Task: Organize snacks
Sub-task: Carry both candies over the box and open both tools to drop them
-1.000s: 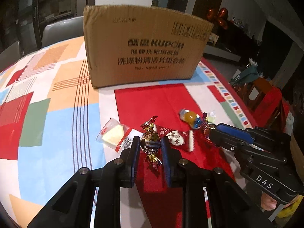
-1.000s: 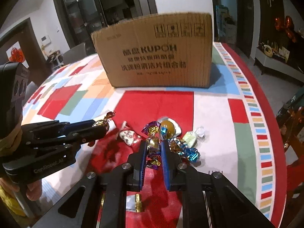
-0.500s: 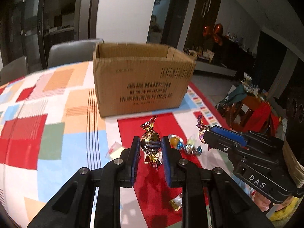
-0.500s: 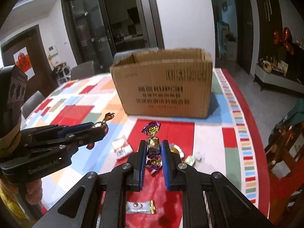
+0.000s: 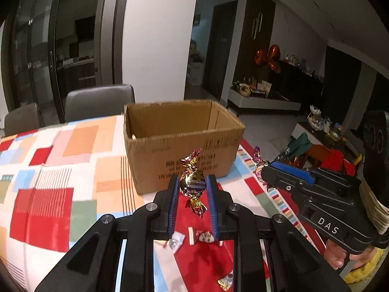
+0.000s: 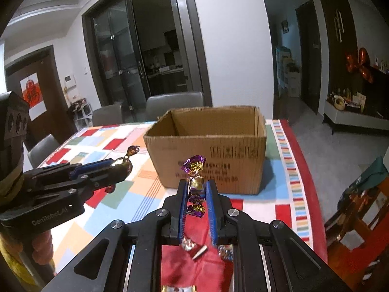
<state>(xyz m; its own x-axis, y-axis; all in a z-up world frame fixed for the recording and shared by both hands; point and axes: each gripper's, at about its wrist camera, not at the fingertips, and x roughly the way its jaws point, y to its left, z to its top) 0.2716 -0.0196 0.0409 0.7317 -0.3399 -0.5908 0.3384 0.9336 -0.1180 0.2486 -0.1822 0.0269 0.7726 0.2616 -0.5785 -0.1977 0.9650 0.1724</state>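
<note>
My left gripper is shut on a striped foil candy with twisted ends, held in the air in front of the open cardboard box. My right gripper is shut on a purple and gold foil candy, also lifted before the same box. In the left wrist view the right gripper shows at the right with its purple candy. In the right wrist view the left gripper shows at the left with its candy. Loose candies lie on the table below.
The table wears a patchwork cloth of red, orange and blue. More wrapped sweets lie on its red patch near me. Grey chairs stand behind the box. A person's hand holds the right tool. Furniture crowds the floor at the right.
Both grippers have risen from the table with their candies, and the box's open top has come into sight. The loose sweets now lie well below the fingers.
</note>
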